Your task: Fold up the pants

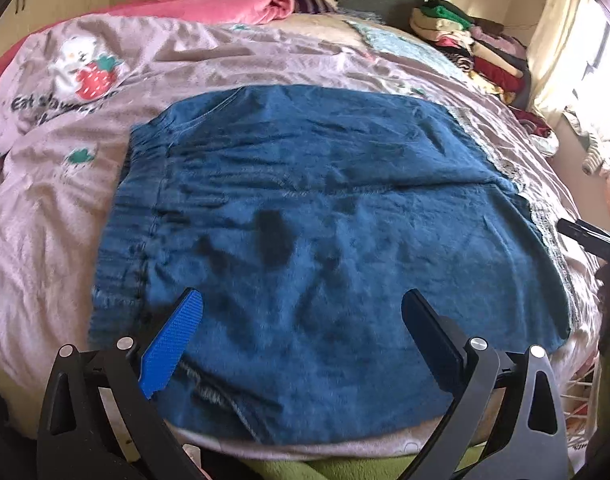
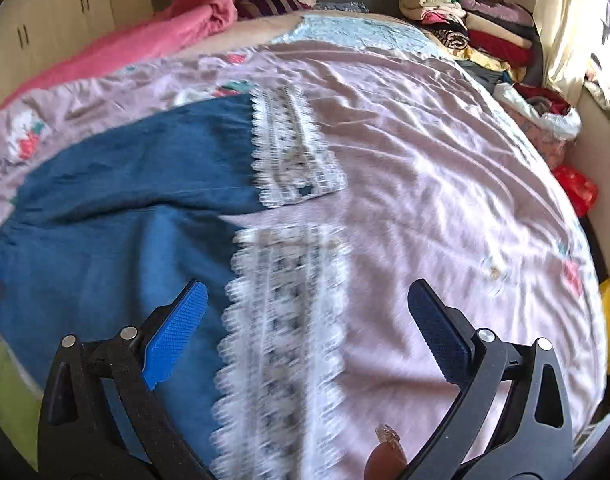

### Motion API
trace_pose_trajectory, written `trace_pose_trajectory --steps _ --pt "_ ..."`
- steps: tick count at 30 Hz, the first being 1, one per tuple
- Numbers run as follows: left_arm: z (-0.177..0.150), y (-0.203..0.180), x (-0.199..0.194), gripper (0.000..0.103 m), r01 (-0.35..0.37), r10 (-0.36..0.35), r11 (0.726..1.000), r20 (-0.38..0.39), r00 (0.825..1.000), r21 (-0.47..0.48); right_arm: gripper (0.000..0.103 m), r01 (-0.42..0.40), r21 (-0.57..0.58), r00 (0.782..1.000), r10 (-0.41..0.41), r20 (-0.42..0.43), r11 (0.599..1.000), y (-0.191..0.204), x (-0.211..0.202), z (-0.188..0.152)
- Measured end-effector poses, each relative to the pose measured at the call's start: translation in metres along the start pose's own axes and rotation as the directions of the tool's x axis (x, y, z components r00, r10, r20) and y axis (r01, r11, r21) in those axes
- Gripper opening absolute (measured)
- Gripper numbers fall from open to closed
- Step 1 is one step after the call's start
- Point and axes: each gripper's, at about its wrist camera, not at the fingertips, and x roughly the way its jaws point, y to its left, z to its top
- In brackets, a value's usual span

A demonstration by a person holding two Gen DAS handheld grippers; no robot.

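Blue pants (image 1: 325,240) with white lace cuffs lie spread flat on a pink bedsheet (image 1: 45,220), waistband to the left in the left wrist view. My left gripper (image 1: 301,308) hovers open over the near leg, close to the waist end, holding nothing. In the right wrist view the same pants (image 2: 117,232) fill the left half, with the far lace cuff (image 2: 293,148) and the near lace cuff (image 2: 281,336) lying apart. My right gripper (image 2: 305,300) stands open above the near cuff. The other gripper's tip (image 1: 585,234) shows at the right edge of the left wrist view.
A pink blanket (image 1: 241,4) is bunched at the head of the bed. A stack of folded clothes (image 2: 473,28) sits at the far right corner. A red bag (image 2: 577,188) lies beside the bed. A fingertip (image 2: 387,452) shows at the bottom.
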Motion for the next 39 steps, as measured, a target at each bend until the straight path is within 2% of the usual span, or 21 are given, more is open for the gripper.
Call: trace_pose_trajectory --steps 3,6,8,10,11,12,14,15,18,23,26,27,29,30,31,32,35,39 --pt "0.003 -0.002 0.005 0.098 -0.021 0.021 1.0 0.001 1.0 0.022 0.095 -0.033 -0.009 0.999 0.033 0.002 0.999 -0.006 0.009 0.007" --pt "0.0 -0.001 0.014 0.096 -0.031 0.032 0.999 -0.037 0.999 0.03 0.094 -0.042 -0.014 0.999 0.042 -0.008 0.999 -0.011 0.022 0.013" --pt "-0.001 0.0 0.017 0.086 -0.033 0.034 0.999 -0.053 0.998 0.025 0.077 -0.063 -0.006 0.998 0.063 -0.025 0.998 -0.013 0.03 0.015" --pt "-0.001 0.002 0.019 0.085 -0.032 0.033 0.999 -0.062 0.998 0.018 0.053 -0.092 -0.003 0.995 0.092 -0.045 0.996 -0.014 0.038 0.015" --pt "-0.002 0.003 0.02 0.083 -0.034 0.036 0.999 -0.068 0.997 0.016 0.048 -0.115 -0.004 0.992 0.114 -0.045 0.993 -0.013 0.039 0.014" --pt "-0.002 0.003 0.022 0.081 -0.039 0.04 0.999 -0.074 0.996 0.016 0.032 -0.162 -0.004 0.986 0.162 -0.04 0.987 -0.012 0.04 0.014" --pt "-0.002 0.004 0.022 0.08 -0.04 0.041 0.999 -0.08 0.996 0.015 0.015 -0.191 -0.008 0.981 0.19 -0.035 0.982 -0.01 0.039 0.016" --pt "-0.003 0.004 0.023 0.08 -0.039 0.04 0.999 -0.083 0.996 0.015 0.014 -0.197 -0.009 0.98 0.197 -0.022 0.98 -0.01 0.036 0.018" --pt "-0.003 0.004 0.024 0.08 -0.042 0.043 0.999 -0.089 0.995 0.015 0.014 -0.166 -0.003 0.986 0.166 0.002 0.986 -0.015 0.034 0.024" --pt "-0.003 0.004 0.025 0.08 -0.047 0.048 0.999 -0.092 0.995 0.018 0.019 -0.107 0.011 0.994 0.107 -0.029 0.994 -0.022 0.052 0.022" --pt "-0.003 0.005 0.025 0.08 -0.042 0.043 0.999 -0.095 0.995 0.013 0.03 -0.069 0.012 0.998 0.069 -0.01 0.998 -0.023 0.048 0.021" --pt "-0.003 0.006 0.025 0.08 -0.04 0.041 0.999 -0.095 0.995 0.011 0.042 -0.052 0.018 0.999 0.052 -0.001 0.998 -0.024 0.045 0.022" --pt "-0.003 0.007 0.024 0.081 -0.031 0.031 1.0 -0.089 0.996 0.003 0.046 -0.011 0.019 0.999 0.01 0.035 1.0 -0.024 0.032 0.024" --pt "-0.002 0.008 0.023 0.081 -0.027 0.026 1.0 -0.086 0.996 -0.001 0.053 -0.004 0.018 0.998 0.003 0.066 1.0 -0.023 0.021 0.024" --pt "-0.002 0.009 0.021 0.081 -0.021 0.02 1.0 -0.079 0.997 -0.007 0.059 -0.009 0.014 0.996 0.007 0.094 1.0 -0.019 0.011 0.024" --pt "-0.003 0.009 0.019 0.081 -0.018 0.018 1.0 -0.075 0.997 -0.009 0.06 -0.025 0.002 0.993 0.025 0.117 1.0 -0.014 0.001 0.024" --pt "-0.004 0.009 0.012 0.082 -0.012 0.012 1.0 -0.063 0.998 -0.012 0.071 -0.093 -0.057 0.985 0.1 0.137 0.994 0.011 -0.018 0.02" --pt "-0.004 0.01 -0.001 0.082 -0.02 0.02 1.0 -0.033 0.999 -0.004 0.074 -0.213 -0.175 0.971 0.229 0.076 0.961 0.064 -0.021 0.003"
